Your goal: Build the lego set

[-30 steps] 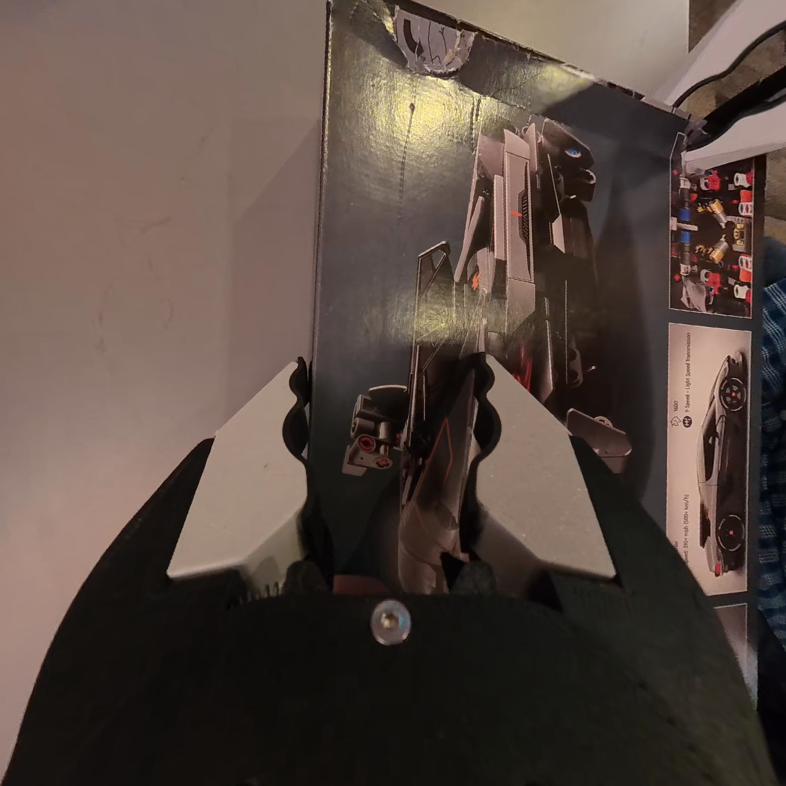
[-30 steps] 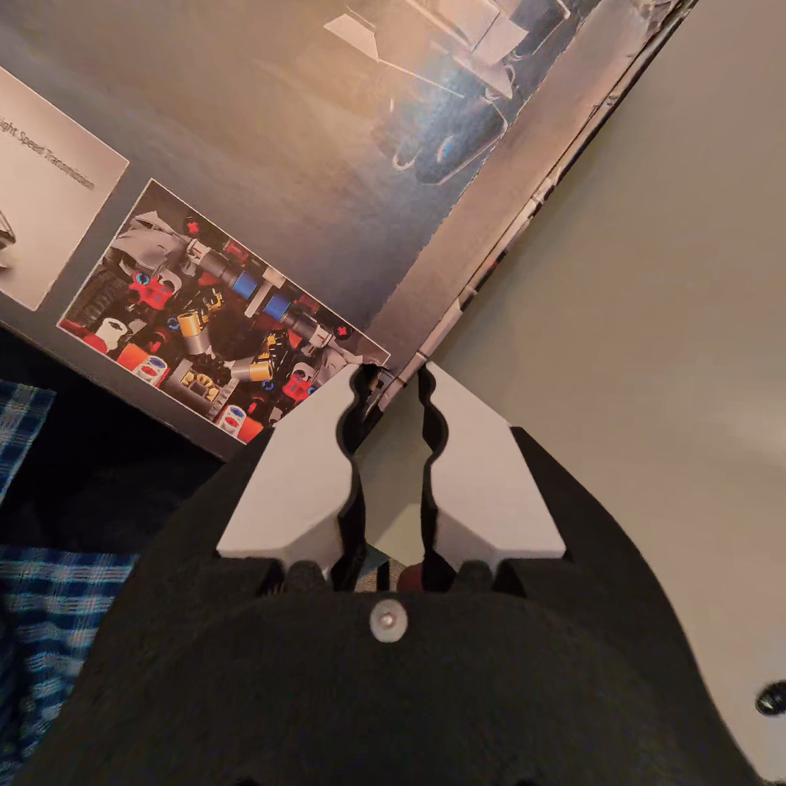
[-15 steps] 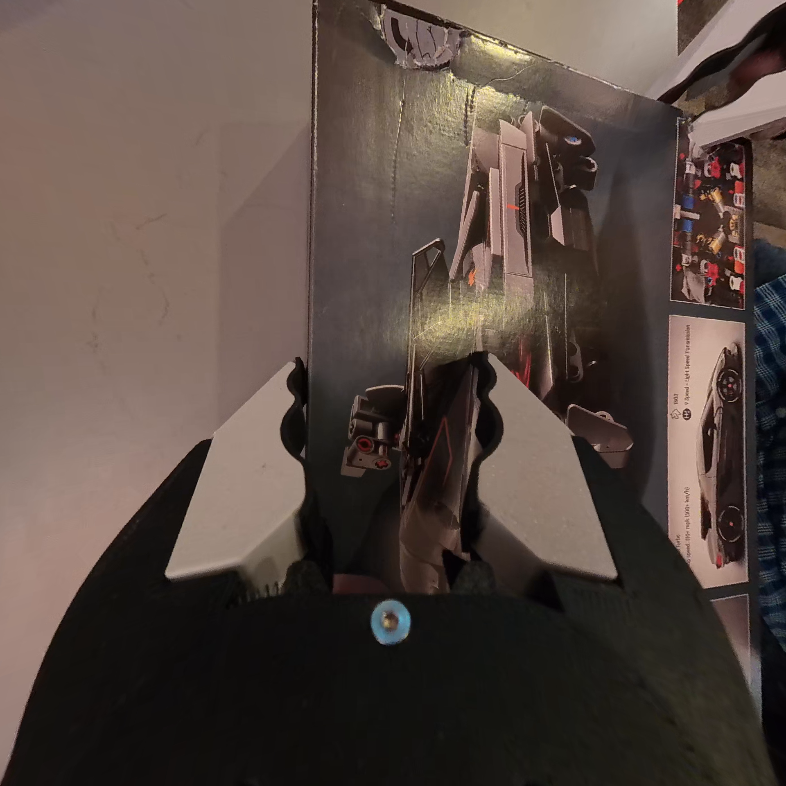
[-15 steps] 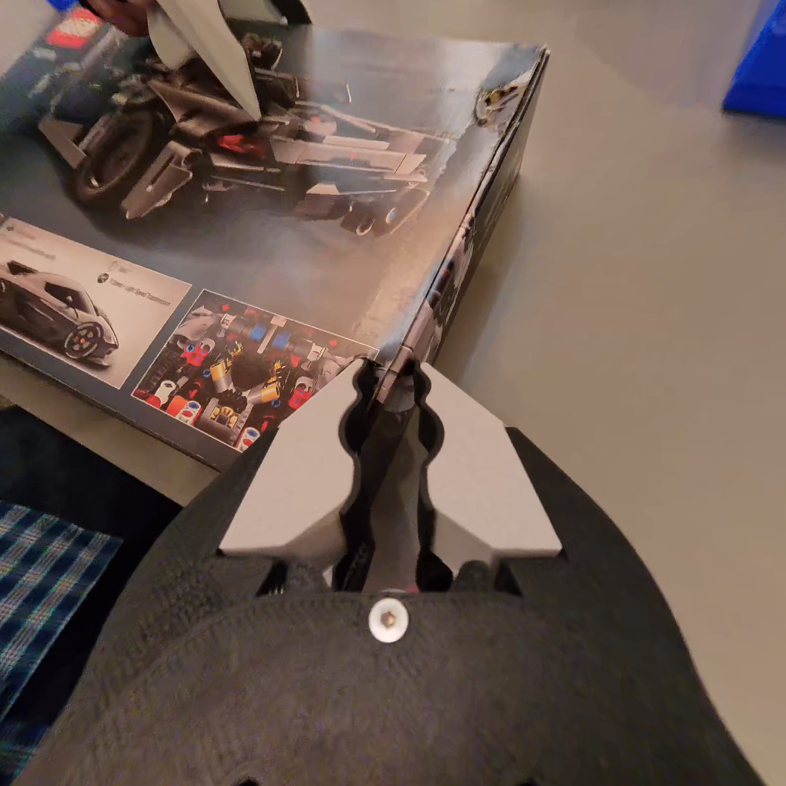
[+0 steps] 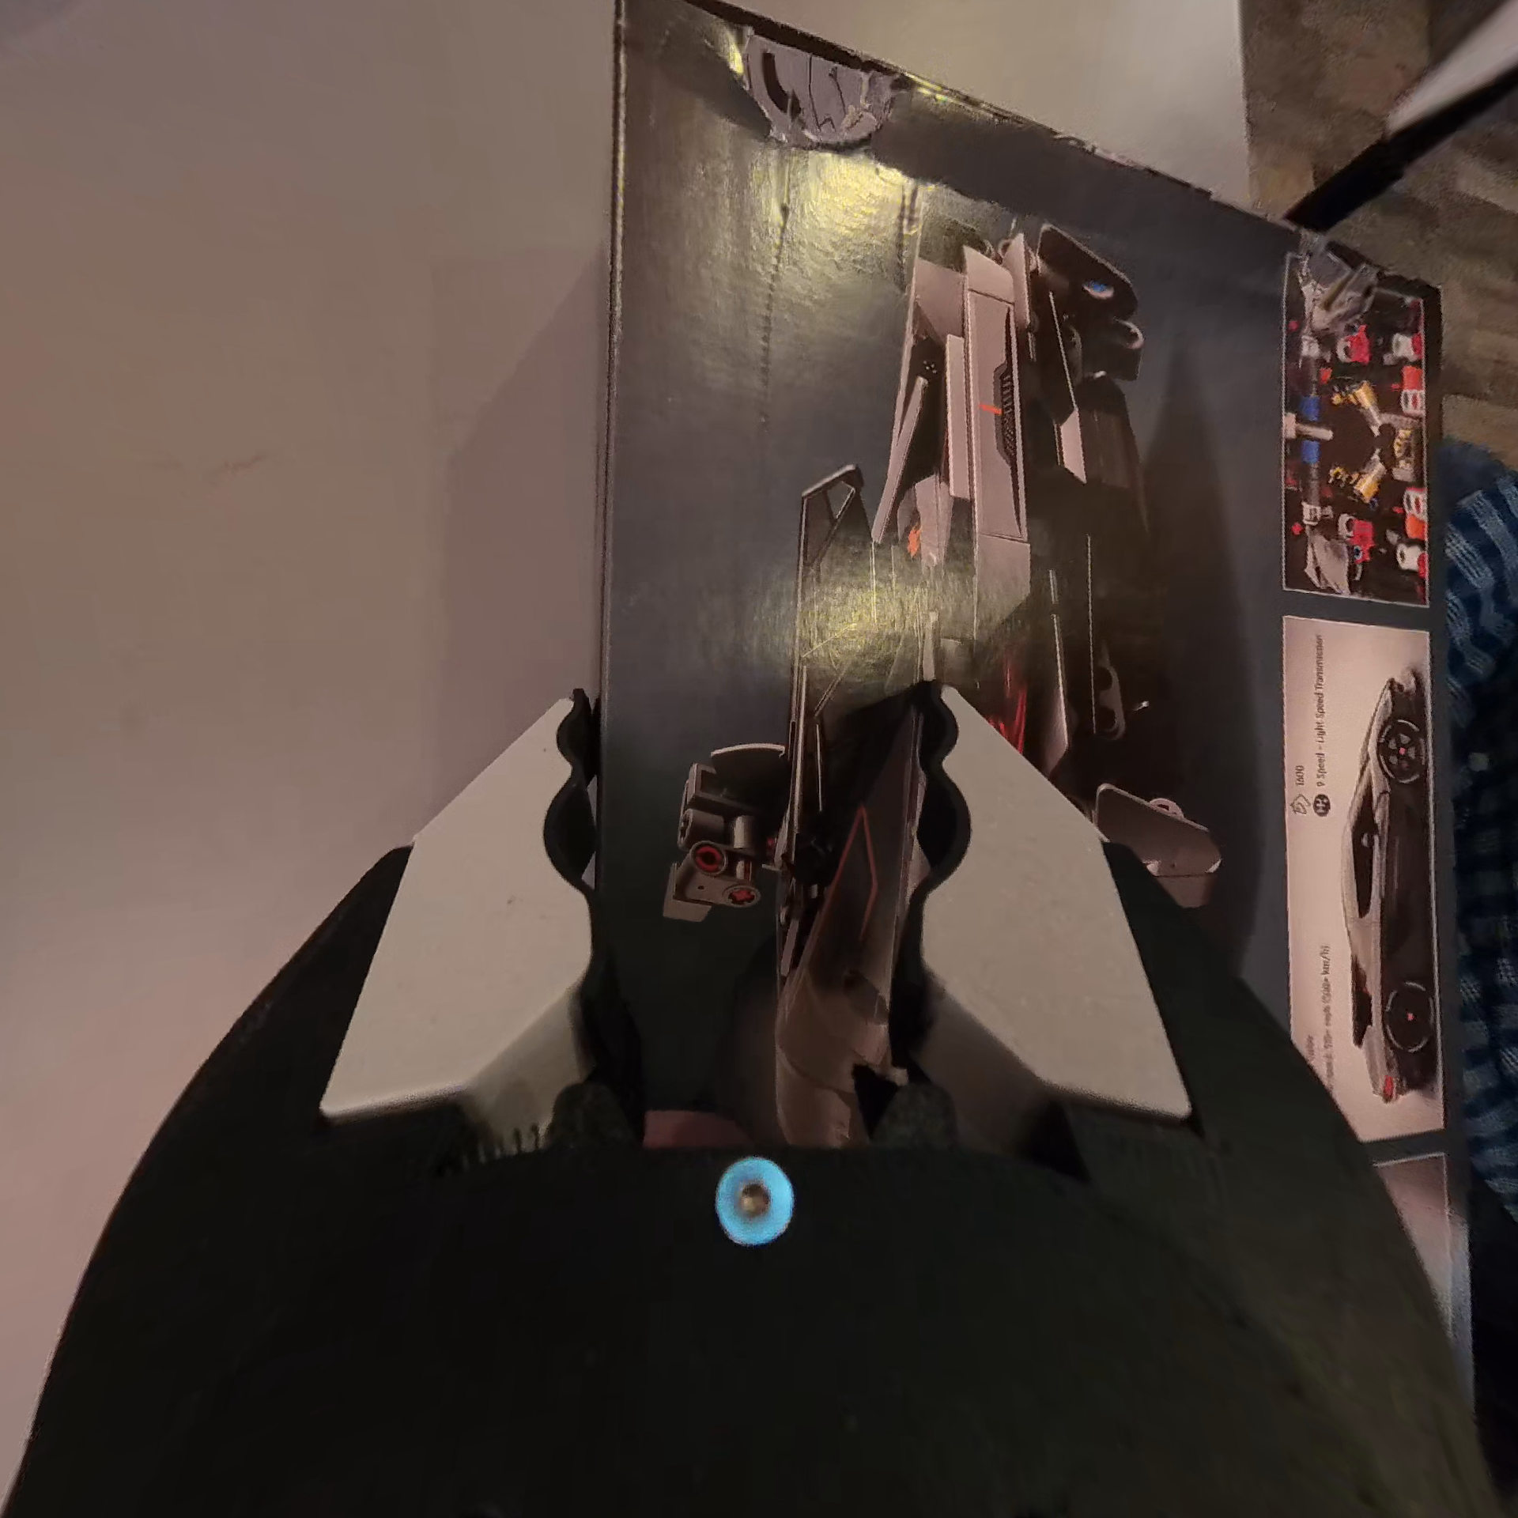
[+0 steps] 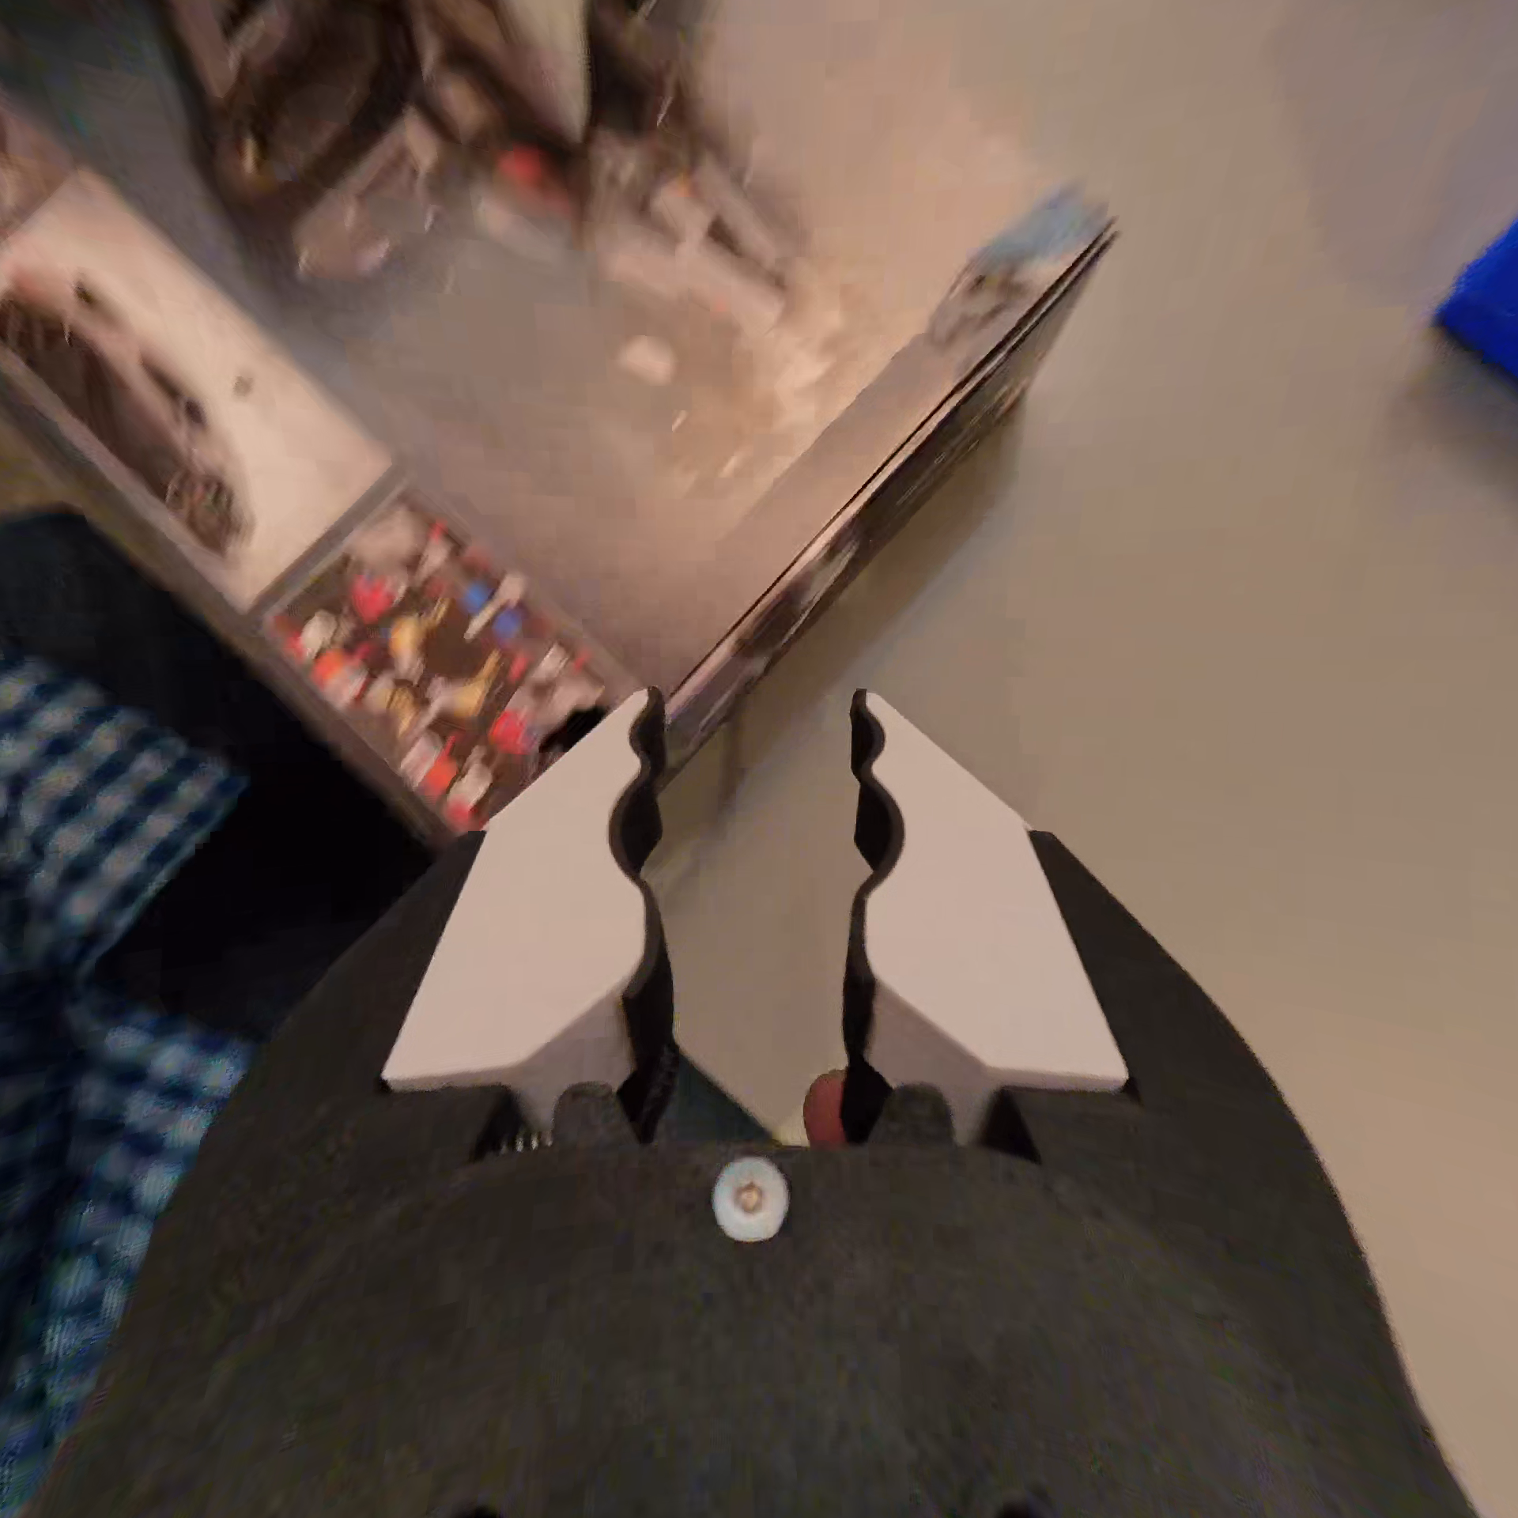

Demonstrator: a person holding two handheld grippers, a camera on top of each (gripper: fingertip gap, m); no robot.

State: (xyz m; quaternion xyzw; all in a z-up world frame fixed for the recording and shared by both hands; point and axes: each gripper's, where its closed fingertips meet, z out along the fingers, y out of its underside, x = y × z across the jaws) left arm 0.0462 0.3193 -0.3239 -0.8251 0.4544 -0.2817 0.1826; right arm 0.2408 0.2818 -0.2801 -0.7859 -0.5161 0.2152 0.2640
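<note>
One blue bin [image 6: 1483,316] beyond box [image 6: 575,427]

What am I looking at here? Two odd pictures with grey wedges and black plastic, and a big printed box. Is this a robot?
No robot arm: a person holds a two-finger gripper in each hand, and each gripper carries a camera looking forward along its fingers. The grey wedges are those fingers.

In the left wrist view, the left gripper sits at the edge of the lego box, one finger on each side of its edge; whether it grips is unclear.

In the right wrist view, which is blurred, the right gripper is open and holds nothing, next to the box's corner. The box lies on a pale table. Something blue lies farther off, and checked cloth shows below.
</note>
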